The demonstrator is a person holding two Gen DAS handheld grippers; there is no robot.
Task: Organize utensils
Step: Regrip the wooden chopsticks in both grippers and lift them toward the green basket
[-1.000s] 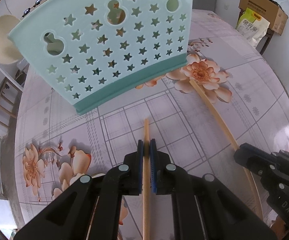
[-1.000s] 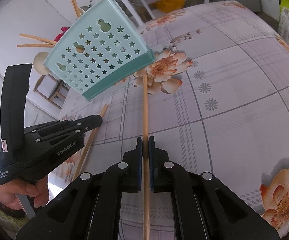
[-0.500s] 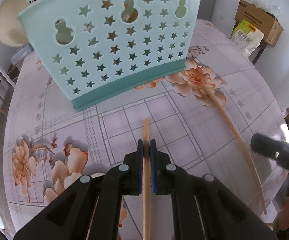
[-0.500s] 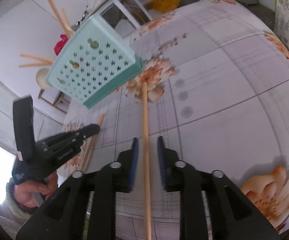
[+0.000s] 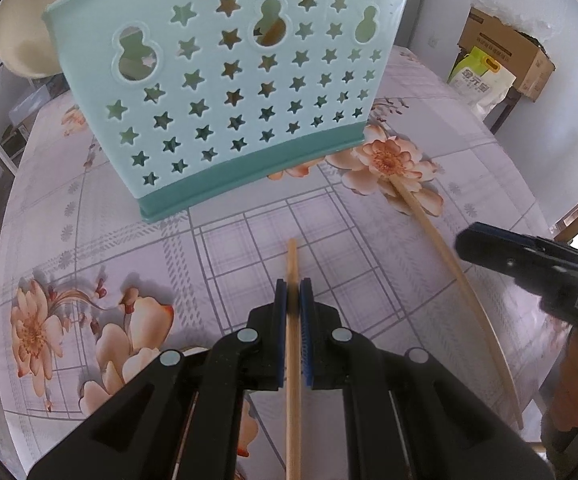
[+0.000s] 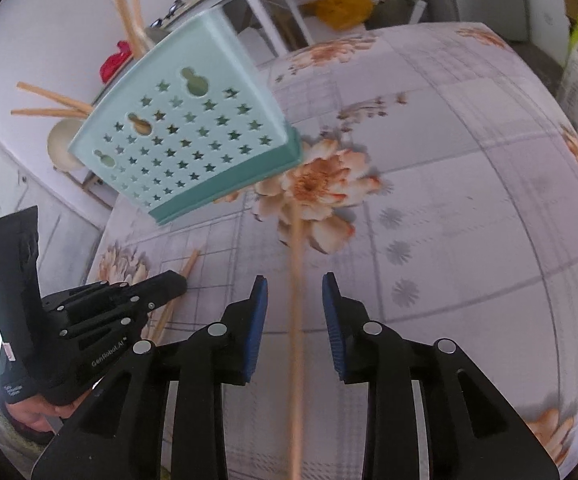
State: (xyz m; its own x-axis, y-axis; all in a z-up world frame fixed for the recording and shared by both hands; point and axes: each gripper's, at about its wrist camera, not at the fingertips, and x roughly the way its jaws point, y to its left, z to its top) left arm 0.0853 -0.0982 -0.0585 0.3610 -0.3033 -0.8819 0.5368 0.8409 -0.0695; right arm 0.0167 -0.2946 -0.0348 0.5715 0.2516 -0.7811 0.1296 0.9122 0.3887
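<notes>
My left gripper (image 5: 293,292) is shut on a short wooden chopstick (image 5: 292,260) that pokes out ahead of the pads, above the flowered tablecloth. Beyond its tip stands a pale teal utensil holder (image 5: 225,92) with star cut-outs. The right gripper (image 6: 295,284) has its jaws opening. A long wooden chopstick (image 6: 297,248) runs between its blue pads, and neither pad touches it. That stick (image 5: 441,248) lies on the cloth with its far tip on an orange flower beside the holder (image 6: 193,144). Several sticks (image 6: 49,100) jut from the holder's top.
A cardboard box (image 5: 505,52) and a printed bag (image 5: 481,80) sit beyond the table's far right edge. A cream round seat (image 5: 25,48) is behind the holder on the left. A white side table (image 6: 249,8) and a yellow bag (image 6: 341,6) stand farther back.
The right jaws have parted and let go of the long chopstick, and that gripper has drawn back a little. The left gripper, still clamped on its stick, has shifted so the holder sits more centred.
</notes>
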